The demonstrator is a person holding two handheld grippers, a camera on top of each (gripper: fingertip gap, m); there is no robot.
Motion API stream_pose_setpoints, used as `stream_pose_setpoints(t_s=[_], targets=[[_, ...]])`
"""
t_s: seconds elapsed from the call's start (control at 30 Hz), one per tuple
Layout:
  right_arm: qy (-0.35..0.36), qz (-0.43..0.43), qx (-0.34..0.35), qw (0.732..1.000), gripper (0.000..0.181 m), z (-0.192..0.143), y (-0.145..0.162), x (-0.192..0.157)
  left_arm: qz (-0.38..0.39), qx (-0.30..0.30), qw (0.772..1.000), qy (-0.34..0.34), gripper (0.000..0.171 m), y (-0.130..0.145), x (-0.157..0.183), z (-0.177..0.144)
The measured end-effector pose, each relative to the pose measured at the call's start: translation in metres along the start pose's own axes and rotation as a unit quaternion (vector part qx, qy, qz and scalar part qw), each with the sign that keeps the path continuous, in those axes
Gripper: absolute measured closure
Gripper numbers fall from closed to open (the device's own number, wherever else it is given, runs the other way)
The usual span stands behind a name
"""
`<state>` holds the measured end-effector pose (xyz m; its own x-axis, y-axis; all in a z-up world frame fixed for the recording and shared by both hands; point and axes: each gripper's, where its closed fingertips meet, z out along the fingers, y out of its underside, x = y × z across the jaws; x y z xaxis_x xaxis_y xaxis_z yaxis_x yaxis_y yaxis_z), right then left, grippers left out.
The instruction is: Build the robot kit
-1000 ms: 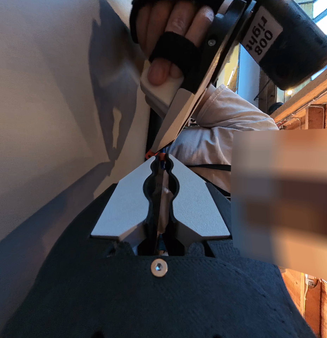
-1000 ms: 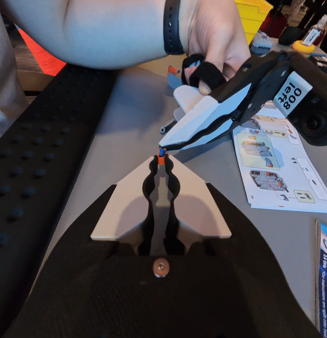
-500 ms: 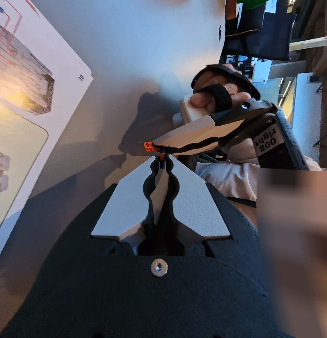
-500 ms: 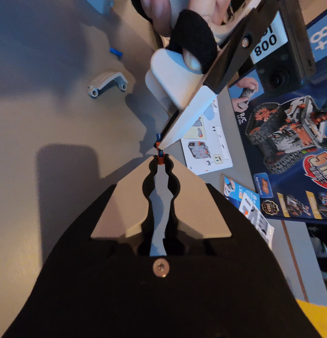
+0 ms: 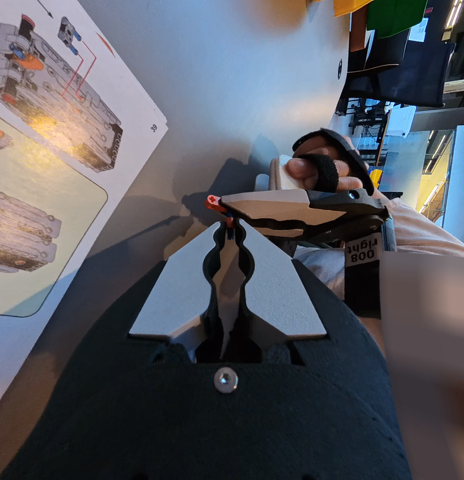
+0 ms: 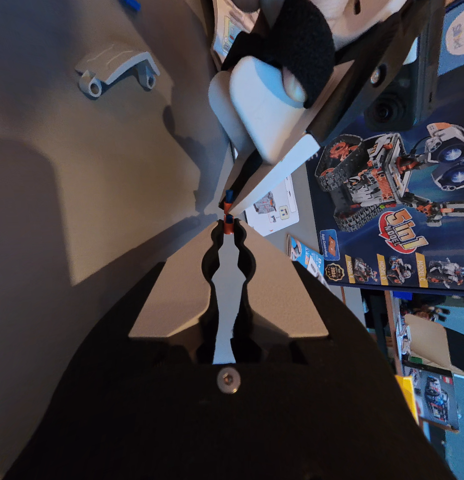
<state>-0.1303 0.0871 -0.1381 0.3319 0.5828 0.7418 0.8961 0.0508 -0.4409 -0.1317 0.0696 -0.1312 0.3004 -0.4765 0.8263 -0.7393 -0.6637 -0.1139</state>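
I have my left gripper pinching a small blue plastic pin. My right gripper is clamped on a tiny orange plastic connector, tip to tip with it above the grey table. The grey curved plastic piece lies far left. A slight misalignment could pop either piece loose onto the table.

Orange and blue between grey fingers

Orange connector and blue pin; pale grey fingers on black bodies; light grey curved part; dark blue box printed with orange-and-grey models; white instruction sheet; grey-beige table.
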Motion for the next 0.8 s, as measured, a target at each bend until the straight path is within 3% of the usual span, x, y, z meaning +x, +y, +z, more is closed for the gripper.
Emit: stream_pose_setpoints(t_s=[0.27, 0.5, 0.67, 0.8], targets=[[-0.022, -0.02, 0.044, 0.999, 0.174, -0.003, -0.01, -0.009, 0.009, -0.036, 0.999, 0.017, 0.166, 0.012, 0.0, -0.001], [-0.055, 0.016, 0.028, 0.998, 0.174, -0.001, -0.009, -0.017, 0.013, -0.054, 0.998, -0.015, 0.166, 0.016, -0.004, 0.003], [-0.076, -0.034, 0.053, 0.995, 0.174, -0.002, -0.014, -0.029, 0.027, -0.093, 0.995, -0.021, 0.167, 0.028, -0.007, 0.006], [-0.091, -0.009, 0.059, 0.994, 0.174, -0.003, -0.014, -0.029, 0.029, -0.092, 0.995, -0.016, 0.167, 0.028, -0.007, 0.007]])
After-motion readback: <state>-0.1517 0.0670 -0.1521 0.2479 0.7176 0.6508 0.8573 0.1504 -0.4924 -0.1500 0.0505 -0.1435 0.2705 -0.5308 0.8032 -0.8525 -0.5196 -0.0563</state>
